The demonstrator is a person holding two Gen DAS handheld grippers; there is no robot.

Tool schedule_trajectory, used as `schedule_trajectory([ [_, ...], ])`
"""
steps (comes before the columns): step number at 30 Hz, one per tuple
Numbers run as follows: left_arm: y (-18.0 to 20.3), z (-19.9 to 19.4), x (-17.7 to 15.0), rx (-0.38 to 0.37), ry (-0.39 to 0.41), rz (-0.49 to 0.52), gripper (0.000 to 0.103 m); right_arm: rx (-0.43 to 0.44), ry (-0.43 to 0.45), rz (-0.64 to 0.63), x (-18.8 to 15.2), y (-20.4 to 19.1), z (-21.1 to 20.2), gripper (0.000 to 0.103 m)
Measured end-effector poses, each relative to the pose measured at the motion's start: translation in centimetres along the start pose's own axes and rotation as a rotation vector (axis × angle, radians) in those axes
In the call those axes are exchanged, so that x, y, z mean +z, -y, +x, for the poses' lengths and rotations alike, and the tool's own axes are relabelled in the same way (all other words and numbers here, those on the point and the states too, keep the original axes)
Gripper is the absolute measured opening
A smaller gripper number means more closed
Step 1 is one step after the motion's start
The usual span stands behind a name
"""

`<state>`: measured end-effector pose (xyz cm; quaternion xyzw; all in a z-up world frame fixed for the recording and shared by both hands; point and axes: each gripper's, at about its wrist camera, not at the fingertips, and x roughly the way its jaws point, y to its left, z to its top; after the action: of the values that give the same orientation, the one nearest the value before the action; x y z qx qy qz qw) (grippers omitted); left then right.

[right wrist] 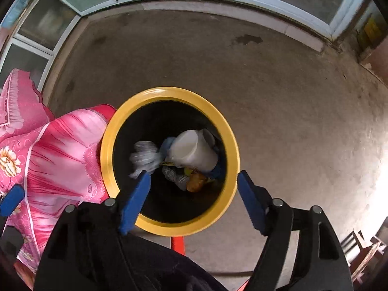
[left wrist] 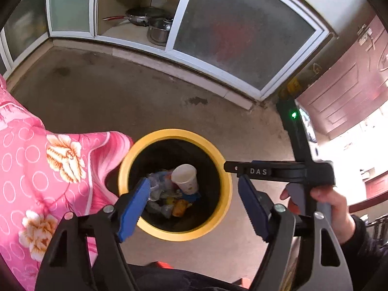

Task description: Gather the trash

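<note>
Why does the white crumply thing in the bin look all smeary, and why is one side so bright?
Right wrist view: the white wad in the yellow-rimmed bin is motion-blurred, and glare washes out the floor at the right edge. Left wrist view: daylight whites out the right side; the paper cup stays sharp.

A yellow-rimmed round black trash bin (left wrist: 219,167) stands on the bare concrete floor (left wrist: 121,92), with a pink flowered cloth (left wrist: 48,169) touching its rim on the left. Inside the bin a white paper cup (left wrist: 185,178) lies tilted on top of mixed wrappers (left wrist: 167,203), with a crumpled white tissue (right wrist: 144,157) to its left. Behind the bin, across the floor, runs a low cabinet with frosted sliding glass doors (left wrist: 240,38), and in its open section a steel pot (left wrist: 158,32) stands before a steel frying pan (left wrist: 143,15).
</note>
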<state>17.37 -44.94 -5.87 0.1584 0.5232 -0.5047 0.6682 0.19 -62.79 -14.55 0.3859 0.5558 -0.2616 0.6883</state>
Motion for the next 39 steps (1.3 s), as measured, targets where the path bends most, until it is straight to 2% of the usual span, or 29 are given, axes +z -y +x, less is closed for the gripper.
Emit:
schedule_trajectory([
  [3,0.8,-1.7,-0.5,-0.025,0.033,0.013,0.072,-0.011,0.053,0.020,-1.1,1.5,-2.2,0.070],
  [7,1.1,-5.1,-1.4,-0.079,0.104,-0.008,0.074,-0.044,0.181,0.058,-3.2,3.6,-6.6,0.071],
  [8,1.0,-6.3,-1.7,-0.100,0.136,-0.022,0.078,-0.051,0.217,0.066,-3.7,3.9,-7.6,0.072],
  [9,0.8,-7.6,-2.1,-0.109,0.170,-0.037,0.084,-0.055,0.261,0.075,-4.3,4.3,-8.8,0.076],
  [12,0.2,-11.8,-4.0,-0.130,0.286,-0.063,0.091,-0.091,0.409,0.084,-6.4,4.7,-12.5,0.087],
  [14,-0.2,-13.9,-5.3,-0.123,0.342,-0.075,0.095,-0.126,0.517,0.066,-8.1,4.1,-14.7,0.093],
  [19,-0.9,-19.3,-9.6,-0.066,0.478,-0.105,0.095,-0.217,0.832,-0.018,-13.5,0.1,-19.8,0.095],
  [21,-1.4,-21.0,-11.8,-0.047,0.529,-0.126,0.095,-0.205,0.916,-0.044,-15.5,-1.4,-21.0,0.095],
  [23,-1.9,-22.7,-14.2,-0.022,0.597,-0.141,0.095,-0.152,0.977,-0.066,-17.6,-2.9,-22.1,0.095],
  [25,-2.2,-24.2,-16.2,0.020,0.678,-0.144,0.095,-0.084,1.010,-0.102,-19.4,-4.3,-22.8,0.095],
  [27,-2.2,-25.4,-18.2,0.131,0.754,-0.151,0.095,-0.051,1.008,-0.141,-21.0,-5.9,-23.5,0.095],
  [30,-2.8,-27.0,-20.5,0.236,0.795,-0.189,0.095,-0.019,1.016,-0.169,-22.8,-8.1,-23.9,0.095],
  [32,-3.3,-28.0,-22.0,0.285,0.829,-0.248,0.095,-0.037,1.059,-0.160,-24.1,-9.2,-24.4,0.095],
  [34,-3.6,-29.2,-23.6,0.320,0.872,-0.286,0.095,-0.090,1.130,-0.132,-25.5,-10.8,-25.2,0.095],
  [36,-3.7,-30.4,-24.9,0.399,0.889,-0.327,0.095,-0.151,1.182,-0.114,-26.6,-12.1,-25.5,0.095],
  [39,-3.0,-32.4,-26.7,0.490,0.912,-0.323,0.095,-0.339,1.241,-0.071,-28.0,-14.9,-25.8,0.095],
])
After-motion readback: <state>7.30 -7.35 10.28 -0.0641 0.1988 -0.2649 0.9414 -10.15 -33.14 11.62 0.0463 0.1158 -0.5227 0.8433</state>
